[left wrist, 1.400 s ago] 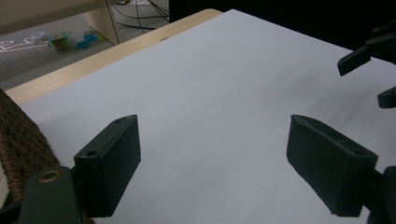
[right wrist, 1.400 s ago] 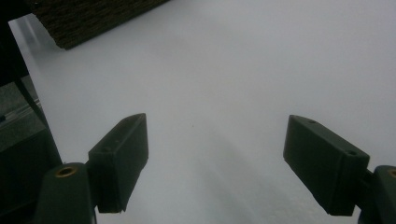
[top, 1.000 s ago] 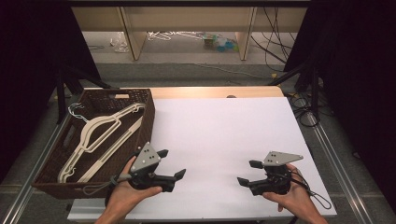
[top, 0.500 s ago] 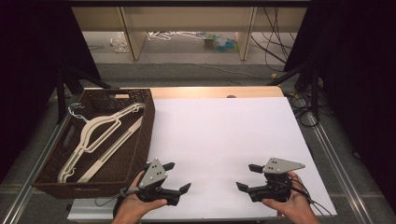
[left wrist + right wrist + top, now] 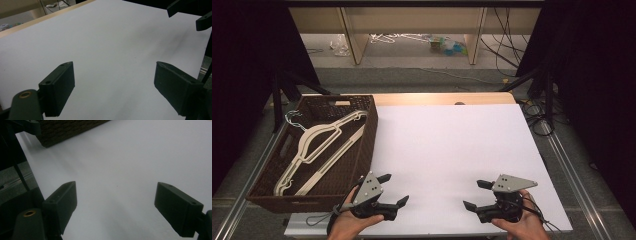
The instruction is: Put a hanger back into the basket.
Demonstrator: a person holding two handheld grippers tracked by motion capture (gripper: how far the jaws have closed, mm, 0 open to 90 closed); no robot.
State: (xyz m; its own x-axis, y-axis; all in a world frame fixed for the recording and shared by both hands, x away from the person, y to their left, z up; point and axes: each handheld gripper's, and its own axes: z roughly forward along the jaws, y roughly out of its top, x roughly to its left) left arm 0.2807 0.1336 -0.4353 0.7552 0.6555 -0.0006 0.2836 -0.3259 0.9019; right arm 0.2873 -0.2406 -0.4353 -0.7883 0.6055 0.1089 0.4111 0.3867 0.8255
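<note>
2 pale hangers (image 5: pixel 314 150) are what we read as the work here, lying flat and overlapped in the brown wicker basket (image 5: pixel 368 137) at the left of the table, a wire hanger (image 5: pixel 294 120) tucked by the basket's far left corner. We judge them light, stiff and a bit slick, with hooks that could snag each other or the weave, so the straight lower bar or a shoulder arm looks like the best place to pinch, lifting 1 at a time. Moving right, our left gripper (image 5: pixel 393 190) hovers low over the white table (image 5: pixel 452 145) just beside the basket's near corner, jaws spread wide with nothing between them, as the left gripper view confirms. Further right, our right gripper (image 5: pixel 477 195) sits well apart from the basket, its jaws having just been opening and now standing wide and empty over bare white board, fingers (image 5: pixel 61 202) clear of everything.
</note>
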